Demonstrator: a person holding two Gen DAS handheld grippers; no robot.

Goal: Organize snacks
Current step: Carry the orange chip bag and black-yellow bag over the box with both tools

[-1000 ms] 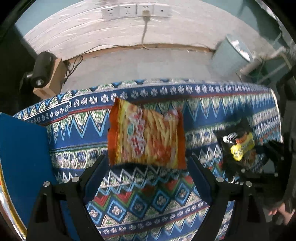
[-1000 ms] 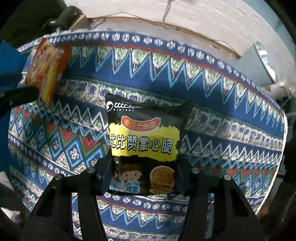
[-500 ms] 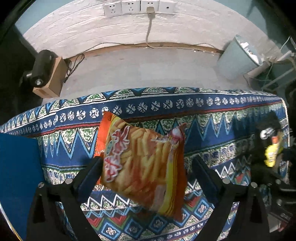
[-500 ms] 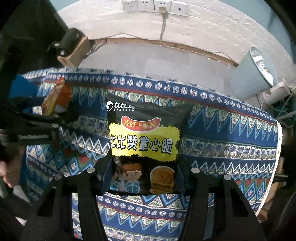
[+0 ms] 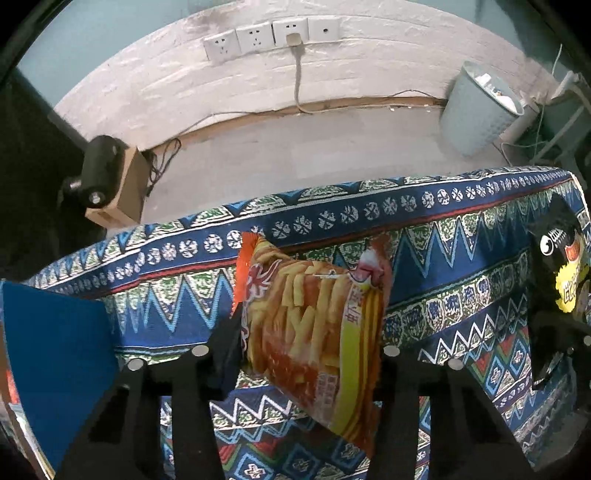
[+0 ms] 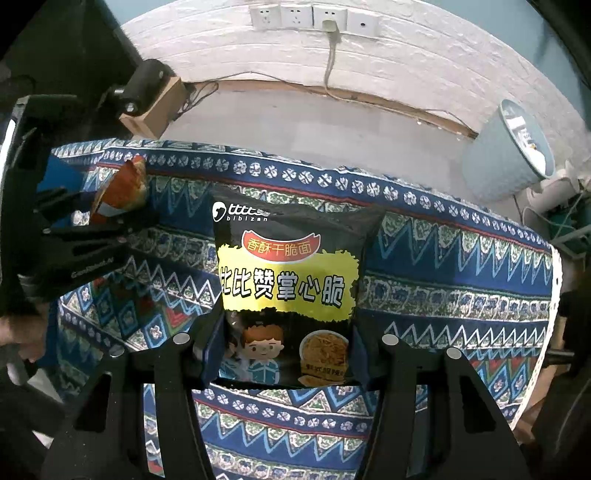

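My left gripper (image 5: 306, 354) is shut on an orange chip bag (image 5: 314, 321) printed with fries and holds it tilted above the patterned tablecloth (image 5: 443, 295). My right gripper (image 6: 284, 350) is shut on a black snack bag (image 6: 288, 280) with a yellow label and holds it upright above the cloth. The black bag also shows at the right edge of the left wrist view (image 5: 561, 269). The left gripper with the orange bag (image 6: 122, 188) shows at the left of the right wrist view.
A blue panel (image 5: 55, 362) stands at the table's left end. Beyond the far table edge are bare floor, a pale bin (image 5: 480, 107), a cardboard box with a black device (image 5: 107, 184), and wall sockets (image 5: 273, 33).
Both grippers have risen with their bags. The orange bag has left the cloth and now hangs tilted in the left gripper. The black bag stays gripped as before.
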